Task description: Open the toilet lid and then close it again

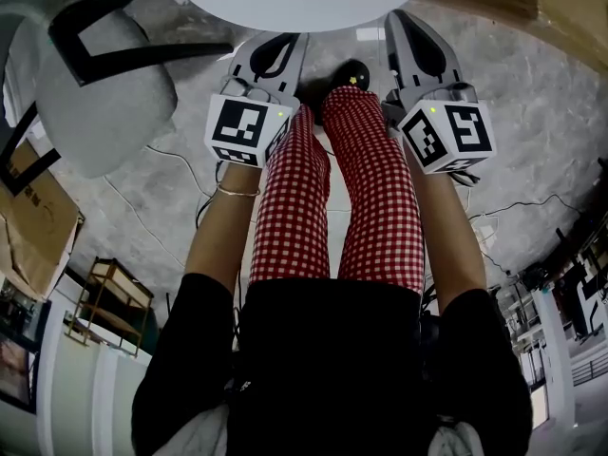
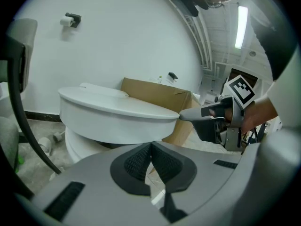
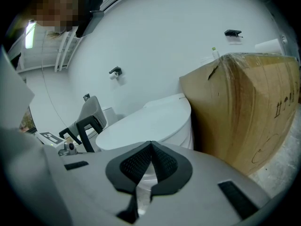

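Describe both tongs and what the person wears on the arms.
The left tongs and right tongs are grey shells with black textured pads. Each carries a white cube printed with black square markers; the right cube shows a green light. The sleeves are short and black, and a thin bangle circles the left wrist.

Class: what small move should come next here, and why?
Probably slide the tip of the right hand-held gripper under the front rim of the toilet lid and start lifting: the lid lies flat and closed, and it, jaws together and empty, sits level with the rim.
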Available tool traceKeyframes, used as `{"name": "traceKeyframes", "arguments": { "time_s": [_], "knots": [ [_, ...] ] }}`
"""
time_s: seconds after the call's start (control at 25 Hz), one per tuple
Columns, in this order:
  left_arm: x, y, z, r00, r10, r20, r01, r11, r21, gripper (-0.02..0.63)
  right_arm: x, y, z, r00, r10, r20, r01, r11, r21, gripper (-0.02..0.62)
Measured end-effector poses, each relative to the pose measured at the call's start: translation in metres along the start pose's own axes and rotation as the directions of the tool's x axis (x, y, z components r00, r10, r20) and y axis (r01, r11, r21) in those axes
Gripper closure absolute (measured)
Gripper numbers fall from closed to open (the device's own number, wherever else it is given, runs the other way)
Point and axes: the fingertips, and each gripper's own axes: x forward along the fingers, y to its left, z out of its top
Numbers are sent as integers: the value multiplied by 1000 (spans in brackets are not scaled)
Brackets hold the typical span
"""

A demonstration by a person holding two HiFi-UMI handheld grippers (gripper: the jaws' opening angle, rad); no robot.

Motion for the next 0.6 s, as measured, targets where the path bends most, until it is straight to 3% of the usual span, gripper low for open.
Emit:
{"name": "traceKeyframes", "arguments": {
  "time_s": [0.6],
  "knots": [
    [7, 5, -18, 1000, -10, -21, 9, 1000, -18, 603, 6, -5, -17, 1000, -11, -23, 11, 1000, 0, 575]
  ]
}}
